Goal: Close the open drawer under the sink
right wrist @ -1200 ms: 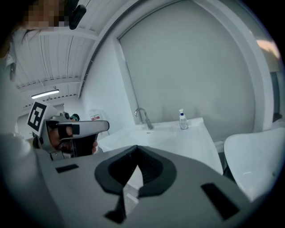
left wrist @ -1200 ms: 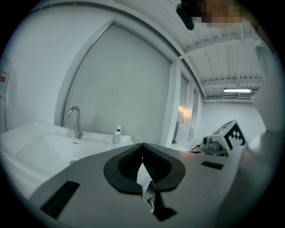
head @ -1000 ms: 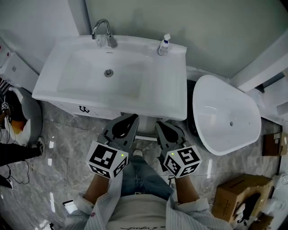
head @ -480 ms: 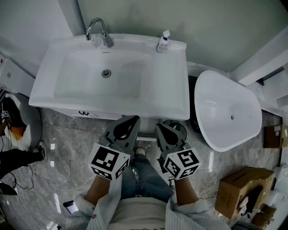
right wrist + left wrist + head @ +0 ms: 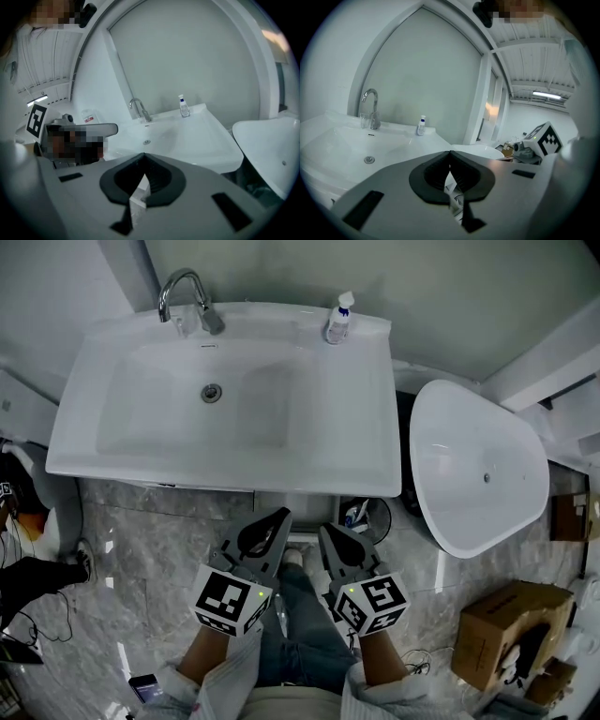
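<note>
Drawer (image 5: 295,506) barely shows, just a pale strip poking out under the front rim of the sink (image 5: 375,460), right ahead of both grippers. How far it stands open can't be told from above. Left gripper (image 5: 279,516) and right gripper (image 5: 324,530) are held side by side above the person's knees, tips aimed at that strip but apart from it. Both have jaws pressed together with nothing between them.

Good way to do it, I'd say: keep the jaws together, lay both tips flat on the drawer front, and push straight in evenly so it doesn't skew. Steer clear of the waste bin (image 5: 368,517) just to the right.

Versus half a second ago, the sink sits higher and more to the left in the head view. The dark mark on the cabinet front under its left edge is gone from sight, and the grippers show lower in frame.
</note>
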Demonstrator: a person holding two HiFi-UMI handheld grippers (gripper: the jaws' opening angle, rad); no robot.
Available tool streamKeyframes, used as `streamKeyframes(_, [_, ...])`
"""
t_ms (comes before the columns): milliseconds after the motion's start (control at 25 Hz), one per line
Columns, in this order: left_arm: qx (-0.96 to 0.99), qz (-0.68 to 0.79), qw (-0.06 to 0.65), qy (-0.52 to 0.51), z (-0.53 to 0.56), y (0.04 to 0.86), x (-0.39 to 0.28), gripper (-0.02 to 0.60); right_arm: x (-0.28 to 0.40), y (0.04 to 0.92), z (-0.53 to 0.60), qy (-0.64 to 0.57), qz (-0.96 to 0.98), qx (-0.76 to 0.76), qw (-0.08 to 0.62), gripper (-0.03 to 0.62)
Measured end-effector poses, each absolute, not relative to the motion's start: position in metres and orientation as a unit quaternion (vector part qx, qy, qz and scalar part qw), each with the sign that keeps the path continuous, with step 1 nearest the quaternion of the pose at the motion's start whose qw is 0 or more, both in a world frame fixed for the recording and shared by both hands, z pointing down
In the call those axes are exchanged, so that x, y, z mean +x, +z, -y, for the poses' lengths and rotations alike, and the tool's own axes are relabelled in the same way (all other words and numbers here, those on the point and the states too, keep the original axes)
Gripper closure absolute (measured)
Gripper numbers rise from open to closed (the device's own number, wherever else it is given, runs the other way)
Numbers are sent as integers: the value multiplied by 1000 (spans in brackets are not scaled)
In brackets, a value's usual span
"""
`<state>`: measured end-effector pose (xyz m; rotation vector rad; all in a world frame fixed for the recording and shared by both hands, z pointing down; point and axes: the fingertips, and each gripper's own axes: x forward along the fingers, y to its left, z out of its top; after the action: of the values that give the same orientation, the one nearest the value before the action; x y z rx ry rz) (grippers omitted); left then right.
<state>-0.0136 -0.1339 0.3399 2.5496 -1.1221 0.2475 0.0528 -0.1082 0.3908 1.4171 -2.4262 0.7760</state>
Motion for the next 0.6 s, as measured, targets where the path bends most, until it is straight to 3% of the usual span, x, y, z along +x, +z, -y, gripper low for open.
streamKeyframes(600, [889, 384, 218, 122, 101, 463, -8, 566, 60, 505, 82, 326, 796, 491, 140, 585])
